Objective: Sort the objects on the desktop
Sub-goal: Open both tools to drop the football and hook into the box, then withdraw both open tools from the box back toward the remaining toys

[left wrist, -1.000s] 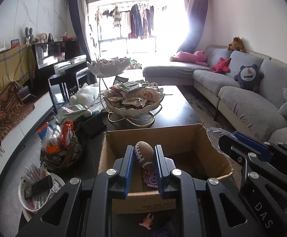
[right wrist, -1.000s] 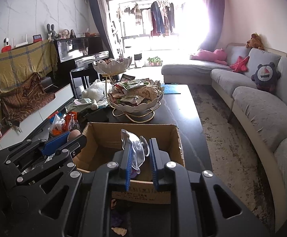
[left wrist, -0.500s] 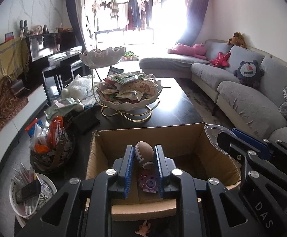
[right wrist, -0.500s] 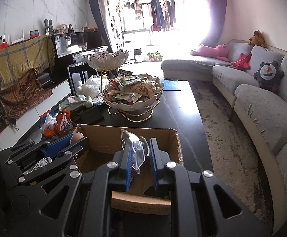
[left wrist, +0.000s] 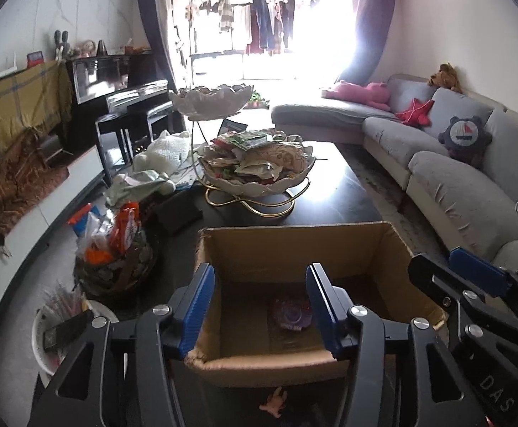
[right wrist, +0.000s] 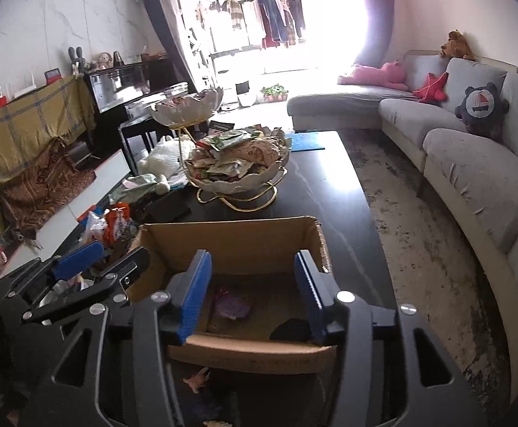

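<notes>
Above the near edge of the cardboard box [left wrist: 294,245], the left gripper [left wrist: 260,306] hangs with its blue pads apart and its jaws opening, and nothing is between them. Just beside it, over the same box, the right gripper [right wrist: 251,295] does the same: its jaws are opening and the gap between the pads is empty.

Inside the box, on its floor, lies a purple round toy [left wrist: 291,315], and from the right wrist view a dark object [right wrist: 291,329] rests near the front wall; what it is I cannot tell. So I judge that some things are already sorted into the box.

In front of the box, on the dark table [left wrist: 337,192], a small pink figure [left wrist: 273,402] is lying outside it, and the right wrist view shows one more pale little piece [right wrist: 218,423] below; these probably wait for their turn.

Left of the box stands a basket [left wrist: 116,267] with snack packets. Behind the box, a white tiered bowl [left wrist: 259,174] is full of packets, with a soft white toy [left wrist: 162,153] beside it. Much of the table looks unsorted, so the task seems only partly done.
</notes>
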Tool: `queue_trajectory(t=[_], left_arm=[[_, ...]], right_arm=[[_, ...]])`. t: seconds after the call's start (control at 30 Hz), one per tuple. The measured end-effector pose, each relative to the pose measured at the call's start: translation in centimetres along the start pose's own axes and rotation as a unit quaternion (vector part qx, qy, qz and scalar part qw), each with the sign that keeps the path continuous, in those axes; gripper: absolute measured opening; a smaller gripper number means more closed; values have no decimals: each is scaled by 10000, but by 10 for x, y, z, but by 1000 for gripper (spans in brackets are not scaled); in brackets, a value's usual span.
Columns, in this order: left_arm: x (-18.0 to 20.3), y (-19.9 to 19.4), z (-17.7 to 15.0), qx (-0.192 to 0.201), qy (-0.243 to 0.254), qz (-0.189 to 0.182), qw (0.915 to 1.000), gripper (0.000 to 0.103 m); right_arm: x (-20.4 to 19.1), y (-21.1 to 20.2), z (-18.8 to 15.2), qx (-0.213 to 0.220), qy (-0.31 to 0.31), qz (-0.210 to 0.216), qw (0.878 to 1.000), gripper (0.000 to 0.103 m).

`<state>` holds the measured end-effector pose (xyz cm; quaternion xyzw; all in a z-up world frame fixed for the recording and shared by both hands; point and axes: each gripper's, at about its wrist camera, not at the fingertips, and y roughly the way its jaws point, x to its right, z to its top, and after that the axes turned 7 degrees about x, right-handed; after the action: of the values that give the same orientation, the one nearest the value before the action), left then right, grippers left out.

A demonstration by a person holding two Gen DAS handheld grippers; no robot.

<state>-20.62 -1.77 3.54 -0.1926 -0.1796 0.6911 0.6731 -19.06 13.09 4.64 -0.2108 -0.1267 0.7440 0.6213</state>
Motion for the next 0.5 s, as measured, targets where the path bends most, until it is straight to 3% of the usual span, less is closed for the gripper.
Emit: queue_trajectory(t=[0.2, 0.5], left_arm=[[-5, -22, -11, 89, 78, 114, 9999, 50], [-15, -54, -24, 104, -12, 103, 9999, 50]], right_arm=[[-18, -24, -10, 242, -415, -234, 9986, 47], [-31, -55, -21, 304, -479, -117, 9983, 47]])
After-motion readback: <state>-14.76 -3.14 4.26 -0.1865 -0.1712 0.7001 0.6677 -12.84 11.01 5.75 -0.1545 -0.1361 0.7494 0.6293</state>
